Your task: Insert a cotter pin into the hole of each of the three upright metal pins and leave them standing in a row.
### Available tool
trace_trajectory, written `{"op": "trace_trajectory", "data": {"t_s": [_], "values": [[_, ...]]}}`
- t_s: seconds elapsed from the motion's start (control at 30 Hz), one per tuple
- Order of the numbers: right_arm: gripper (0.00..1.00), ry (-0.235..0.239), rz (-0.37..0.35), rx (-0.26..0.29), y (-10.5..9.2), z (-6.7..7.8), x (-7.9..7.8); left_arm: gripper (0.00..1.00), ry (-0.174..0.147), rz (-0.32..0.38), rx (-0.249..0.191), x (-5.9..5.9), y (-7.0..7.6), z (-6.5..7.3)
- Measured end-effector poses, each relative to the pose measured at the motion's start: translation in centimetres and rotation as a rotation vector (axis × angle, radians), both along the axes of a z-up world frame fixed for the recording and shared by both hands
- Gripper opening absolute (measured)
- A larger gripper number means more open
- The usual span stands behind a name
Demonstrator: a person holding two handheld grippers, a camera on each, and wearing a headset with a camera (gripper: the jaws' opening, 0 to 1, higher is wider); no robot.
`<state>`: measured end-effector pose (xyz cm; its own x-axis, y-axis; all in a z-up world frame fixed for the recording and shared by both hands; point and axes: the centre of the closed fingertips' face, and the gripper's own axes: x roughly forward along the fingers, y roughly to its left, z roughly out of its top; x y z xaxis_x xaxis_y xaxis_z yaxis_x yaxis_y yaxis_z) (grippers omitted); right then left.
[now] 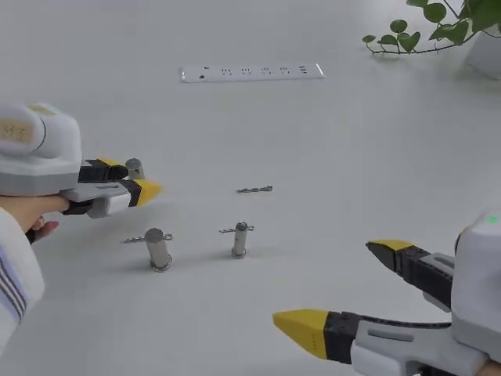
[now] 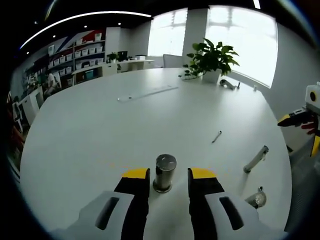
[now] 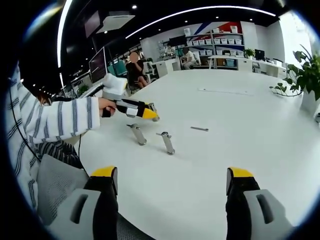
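Three upright metal pins stand on the white table (image 1: 352,141). Two of them, one (image 1: 158,249) and the other (image 1: 239,239), each carry a cotter pin through the hole near the top. The third pin (image 1: 135,167) (image 2: 164,172) has no cotter pin and stands between the jaws of my left gripper (image 1: 129,177) (image 2: 169,175), which is open with a small gap on each side. A loose cotter pin (image 1: 255,189) (image 2: 216,136) (image 3: 199,129) lies flat beyond the pins. My right gripper (image 1: 338,286) (image 3: 172,175) is wide open and holds nothing, near the table's front right.
A white power strip (image 1: 250,73) (image 2: 147,92) lies at the far side of the table. A potted plant (image 1: 438,27) (image 2: 210,57) stands at the far right corner. A person's striped sleeve (image 3: 55,125) holds the left gripper.
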<state>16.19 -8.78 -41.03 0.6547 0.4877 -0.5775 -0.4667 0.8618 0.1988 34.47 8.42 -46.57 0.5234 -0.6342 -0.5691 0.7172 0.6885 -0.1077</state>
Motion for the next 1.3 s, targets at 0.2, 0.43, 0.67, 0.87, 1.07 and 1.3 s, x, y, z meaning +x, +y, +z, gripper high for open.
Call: {"op": "trace_trajectory", "data": {"t_s": [0.2, 0.43, 0.67, 0.87, 1.07, 1.3], "values": [[0.87, -0.004, 0.004, 0.000, 0.1, 0.1, -0.1, 0.20, -0.028, 0.004, 0.051, 0.2, 0.1, -0.5], [0.84, 0.001, 0.008, -0.004, 0.1, 0.0, -0.3, 0.11, -0.044, 0.007, 0.045, 0.4, 0.3, -0.2], [0.84, -0.014, 0.014, -0.006, 0.3, 0.4, 0.0, 0.10, -0.041, -0.022, 0.028, 0.4, 0.2, -0.2], [0.84, -0.011, 0.030, -0.008, 0.7, 0.3, 0.0, 0.09, -0.059, -0.055, 0.034, 0.3, 0.2, -0.1], [0.84, -0.010, 0.066, -0.024, 1.3, 0.2, 0.3, 0.09, -0.054, -0.037, 0.021, 0.3, 1.3, 0.7], [0.86, -0.006, 0.130, -0.050, 1.8, -0.1, 0.1, 0.09, -0.091, -0.001, -0.005, 0.0, 3.7, 3.5]]}}
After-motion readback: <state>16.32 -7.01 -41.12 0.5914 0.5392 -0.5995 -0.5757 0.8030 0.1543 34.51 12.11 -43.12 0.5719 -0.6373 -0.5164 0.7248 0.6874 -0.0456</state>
